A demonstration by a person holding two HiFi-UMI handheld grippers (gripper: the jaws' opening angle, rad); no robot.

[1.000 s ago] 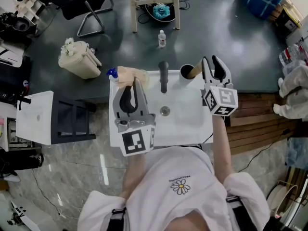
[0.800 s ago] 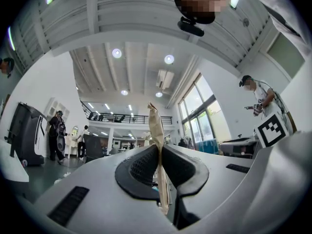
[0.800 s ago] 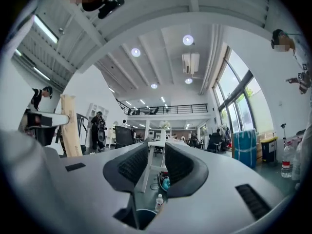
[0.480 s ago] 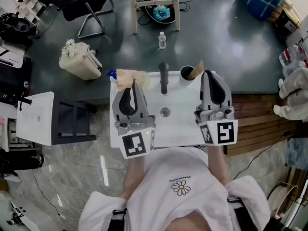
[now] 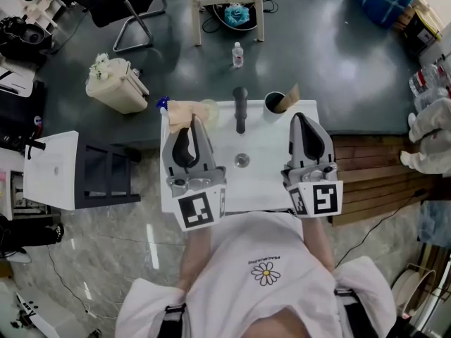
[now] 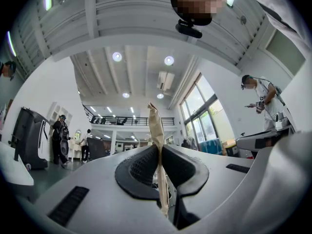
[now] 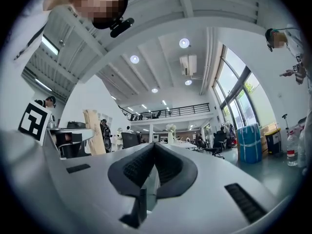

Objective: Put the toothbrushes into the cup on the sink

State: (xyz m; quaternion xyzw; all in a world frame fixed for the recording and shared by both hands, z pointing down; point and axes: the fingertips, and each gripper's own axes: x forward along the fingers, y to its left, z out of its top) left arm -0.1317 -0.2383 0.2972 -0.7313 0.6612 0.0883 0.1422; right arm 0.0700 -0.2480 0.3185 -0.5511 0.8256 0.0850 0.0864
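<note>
Now my right gripper [image 5: 304,122] has pulled back from the dark round cup [image 5: 272,103] on the white sink [image 5: 261,182], jaws together, empty. One tan paper-wrapped toothbrush [image 5: 289,98] stands in it; my left gripper [image 5: 189,127] pinches a second wrapped toothbrush [image 6: 157,135], next to go.

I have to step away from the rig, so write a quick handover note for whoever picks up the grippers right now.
Left gripper: shut on a paper-wrapped toothbrush, held over the left side of the sink.
Right gripper: shut, nothing between its jaws, over the sink's right side and short of the cup.
The cup stands at the sink's back edge, right of the faucet.
Done: the other toothbrush leans in the cup.
Left: carry the paper-wrapped toothbrush across to the cup and release it inside. I see no more toothbrushes lying out.
</note>
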